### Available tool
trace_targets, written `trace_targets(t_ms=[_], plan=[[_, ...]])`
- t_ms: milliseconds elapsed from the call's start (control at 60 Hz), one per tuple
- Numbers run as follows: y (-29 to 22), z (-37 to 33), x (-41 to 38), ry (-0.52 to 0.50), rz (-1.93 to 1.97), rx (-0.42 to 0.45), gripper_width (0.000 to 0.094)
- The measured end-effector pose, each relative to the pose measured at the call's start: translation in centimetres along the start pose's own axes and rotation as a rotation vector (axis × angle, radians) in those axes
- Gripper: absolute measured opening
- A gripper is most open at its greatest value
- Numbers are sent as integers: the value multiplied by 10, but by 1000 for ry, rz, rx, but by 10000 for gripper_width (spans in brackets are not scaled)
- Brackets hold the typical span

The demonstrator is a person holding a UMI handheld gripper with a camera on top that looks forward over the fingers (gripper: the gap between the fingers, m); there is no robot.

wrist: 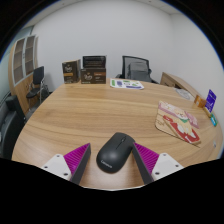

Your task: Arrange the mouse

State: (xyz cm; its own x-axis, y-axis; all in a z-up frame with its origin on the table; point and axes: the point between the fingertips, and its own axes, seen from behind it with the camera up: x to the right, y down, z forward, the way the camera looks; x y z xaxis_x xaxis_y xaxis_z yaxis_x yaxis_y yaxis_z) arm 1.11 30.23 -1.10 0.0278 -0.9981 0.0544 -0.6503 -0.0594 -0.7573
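Right, I have the gripper (pixel 112 163) spread wide with the black mouse (pixel 115 152) sitting between the magenta pads (pixel 77 157), gaps on both sides, so it rests on the wooden table (pixel 90 115) near the close edge and nothing presses on it yet. I keep the fingers straddling it because, as I read it, that lines up a squeeze across its width, the only stable way to lift a rounded shell. The flat patterned item (pixel 178 122) lies well apart beyond the fingers, possibly the mat the mouse belongs on, though I can't confirm that.
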Motion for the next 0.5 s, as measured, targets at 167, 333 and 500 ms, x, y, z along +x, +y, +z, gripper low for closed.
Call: trace_targets(t_ms=[167,333,500], plan=[[-9,11,-6,-12,9,-1,875],[-14,20,-10,-31,23,-7,875],[-21,28,-18,-56,19,-9,864]])
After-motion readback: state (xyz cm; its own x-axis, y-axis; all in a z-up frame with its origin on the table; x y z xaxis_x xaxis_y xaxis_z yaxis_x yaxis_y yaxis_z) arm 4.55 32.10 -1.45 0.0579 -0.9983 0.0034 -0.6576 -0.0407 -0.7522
